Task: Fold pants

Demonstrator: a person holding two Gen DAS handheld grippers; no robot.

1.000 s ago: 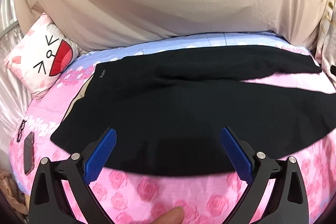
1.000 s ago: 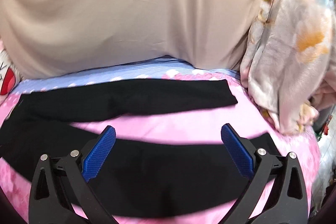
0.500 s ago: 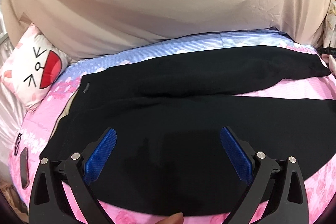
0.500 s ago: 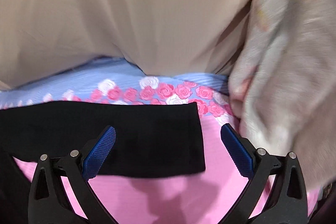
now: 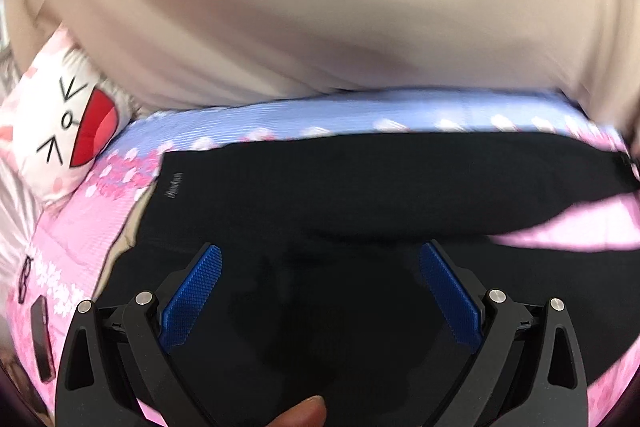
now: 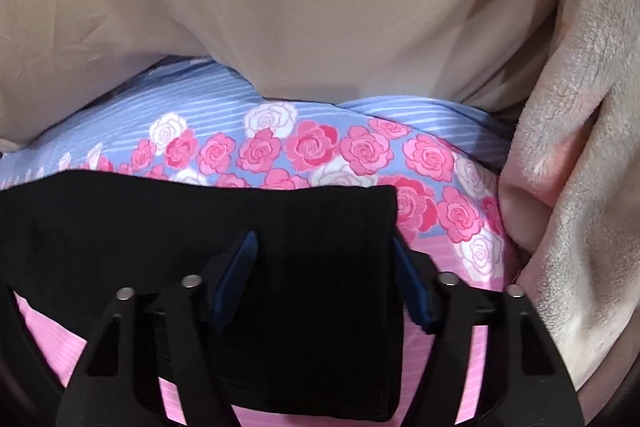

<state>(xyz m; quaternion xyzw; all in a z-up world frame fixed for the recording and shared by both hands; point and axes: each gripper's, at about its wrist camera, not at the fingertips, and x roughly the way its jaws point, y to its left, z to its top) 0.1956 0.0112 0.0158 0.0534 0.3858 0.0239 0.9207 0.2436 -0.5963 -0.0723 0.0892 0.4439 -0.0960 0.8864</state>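
Pants (image 5: 360,195), black, lie spread flat on the bed (image 5: 100,211), over its pink rose-print sheet with a blue striped band along the far side. We take the pants as our landmark.

Left claw (image 5: 320,267): spread wide above the seat of the pants, blue pads clear of the cloth, nothing between them. A fingertip (image 5: 304,413) shows at the bottom edge of the left wrist view.

Right claw (image 6: 324,255): at the cuff end of the far leg, jaws closing. The black cuff sits between the pads; we cannot tell whether they press it yet.

Left of the pants' waistband: a cartoon-face pillow (image 5: 60,131). Nearer, on the same side, glasses (image 5: 25,279) and a dark phone (image 5: 42,339) rest on the sheet.

Beyond the pants: beige cloth (image 5: 320,7) hangs behind the bed. Right of the cuff: a fuzzy pale blanket (image 6: 580,167), just beside it, not touching.
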